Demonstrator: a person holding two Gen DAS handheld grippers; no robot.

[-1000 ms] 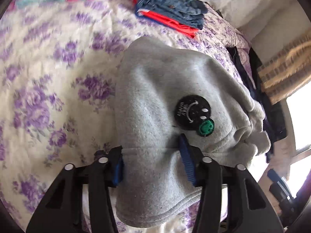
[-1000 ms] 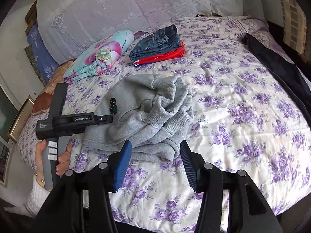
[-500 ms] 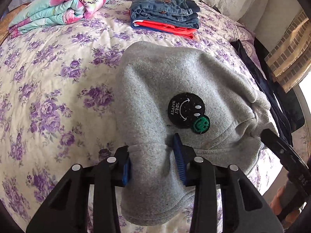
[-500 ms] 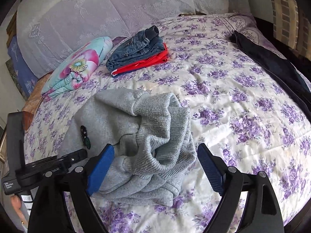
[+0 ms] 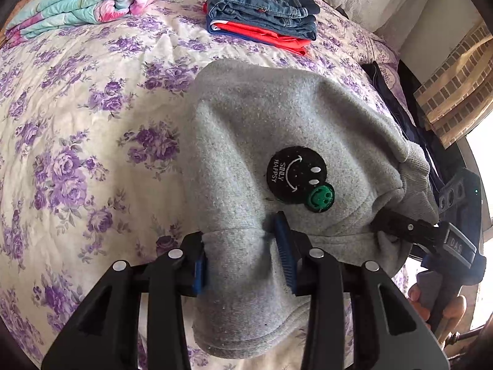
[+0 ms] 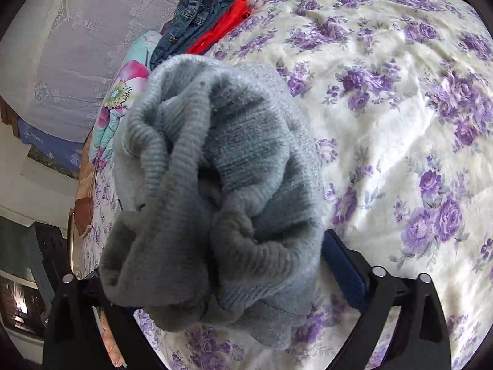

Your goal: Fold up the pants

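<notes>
Floral bedspread (image 5: 77, 129), with folded jeans (image 5: 262, 9) near the pillows. Grey pants (image 5: 277, 141) lie bunched at the bed's near edge. Left gripper (image 5: 243, 265) pinches a fold narrowly; right gripper (image 6: 222, 274) straddles the ribbed bundle, jaws wide, closure uncertain. Risk: lifting now could drag several layers together, spoiling the fold. Legs and waistband are indistinguishable; the right gripper's left finger is hidden.
</notes>
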